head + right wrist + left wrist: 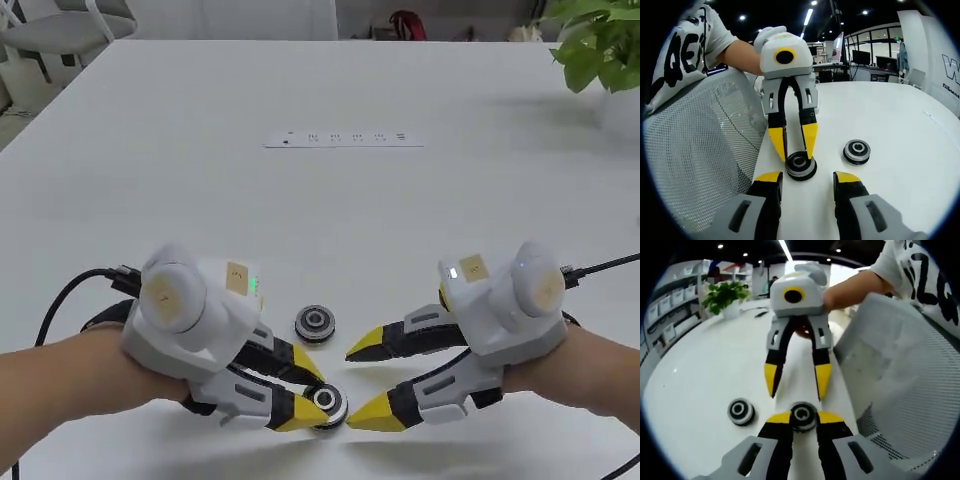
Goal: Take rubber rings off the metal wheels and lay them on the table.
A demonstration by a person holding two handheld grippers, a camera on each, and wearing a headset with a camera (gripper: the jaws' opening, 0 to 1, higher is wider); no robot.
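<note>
Wheel (801, 166), rubber ring (801, 176) on, flat on table (300, 220), pinched by my left gripper (312, 397). Sits dead ahead of my right gripper (807, 179), just past its tips; those jaws wide open, empty. Second wheel (315, 323) apart, farther out.

power strip (343, 138), plant (595, 40), mesh chair (700, 140)

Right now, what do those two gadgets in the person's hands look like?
Both the left gripper and right gripper have rounded white-grey housings, black jaws tipped in yellow, small tan labels and black cables trailing behind. The person wears a white T-shirt with black lettering.
</note>
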